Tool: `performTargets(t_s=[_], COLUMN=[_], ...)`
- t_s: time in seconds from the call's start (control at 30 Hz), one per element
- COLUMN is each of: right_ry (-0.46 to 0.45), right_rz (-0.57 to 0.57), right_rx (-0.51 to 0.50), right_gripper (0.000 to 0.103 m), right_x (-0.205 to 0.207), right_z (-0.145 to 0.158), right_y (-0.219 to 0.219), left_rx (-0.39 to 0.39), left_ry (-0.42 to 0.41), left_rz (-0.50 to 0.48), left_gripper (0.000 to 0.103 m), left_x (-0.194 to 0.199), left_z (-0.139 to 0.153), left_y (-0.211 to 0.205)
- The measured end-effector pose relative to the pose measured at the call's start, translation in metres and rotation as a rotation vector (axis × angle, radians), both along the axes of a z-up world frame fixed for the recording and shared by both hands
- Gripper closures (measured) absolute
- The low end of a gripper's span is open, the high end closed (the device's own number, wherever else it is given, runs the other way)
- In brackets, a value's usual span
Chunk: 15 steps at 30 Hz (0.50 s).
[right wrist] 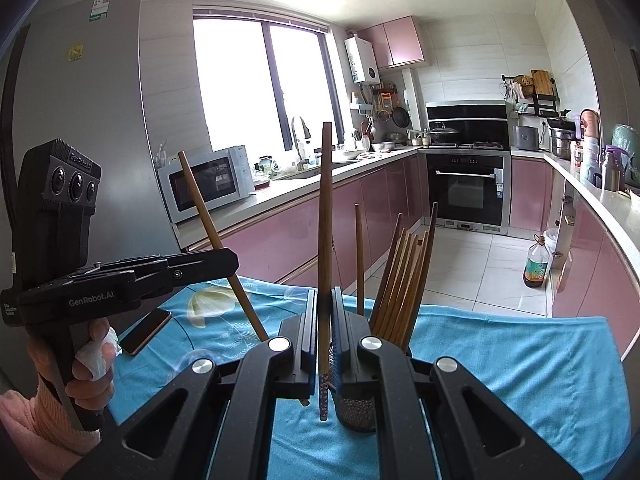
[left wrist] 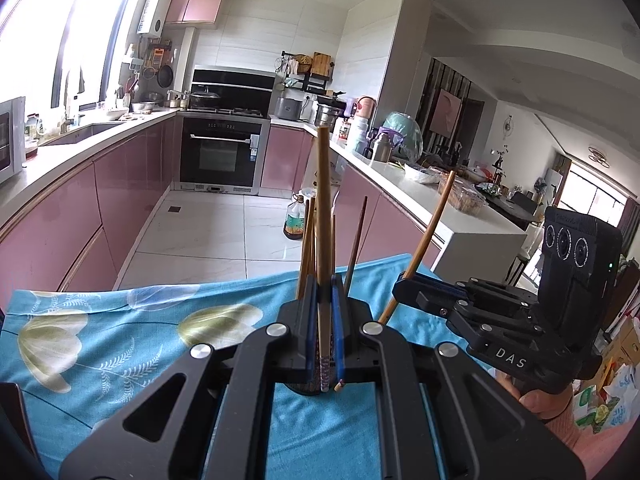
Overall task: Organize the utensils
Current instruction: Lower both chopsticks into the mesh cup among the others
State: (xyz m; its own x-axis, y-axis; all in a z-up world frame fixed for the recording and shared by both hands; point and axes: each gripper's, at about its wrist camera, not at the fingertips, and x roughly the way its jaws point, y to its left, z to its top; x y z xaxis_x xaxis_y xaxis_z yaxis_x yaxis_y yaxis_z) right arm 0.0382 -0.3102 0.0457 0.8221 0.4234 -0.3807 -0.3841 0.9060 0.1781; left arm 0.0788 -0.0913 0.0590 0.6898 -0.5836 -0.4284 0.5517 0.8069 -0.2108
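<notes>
My left gripper is shut on a wooden chopstick that stands upright above a metal mesh holder, mostly hidden under the jaws. My right gripper is shut on another wooden chopstick, its patterned tip hanging beside the mesh holder. Several chopsticks stand in that holder. In the left wrist view the right gripper holds its chopstick tilted. In the right wrist view the left gripper holds its chopstick tilted.
The table has a blue floral cloth. A phone lies on the cloth at the left. Pink kitchen cabinets, an oven and an oil bottle on the floor lie beyond the table's far edge.
</notes>
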Motion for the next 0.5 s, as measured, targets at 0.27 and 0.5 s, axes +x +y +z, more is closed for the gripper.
performTargets(t_s=[0.27, 0.5], right_ry=[-0.018, -0.041], right_rz=[0.005, -0.003], right_rx=[0.004, 0.013], right_gripper=[0.097, 0.097], right_x=[0.002, 0.004], right_z=[0.006, 0.013], right_y=[-0.002, -0.007], left_rx=[-0.005, -0.016], left_ry=[-0.026, -0.041], left_rz=[0.004, 0.010], left_gripper=[0.096, 0.096], left_x=[-0.002, -0.001], left_z=[0.009, 0.013], left_y=[-0.002, -0.005])
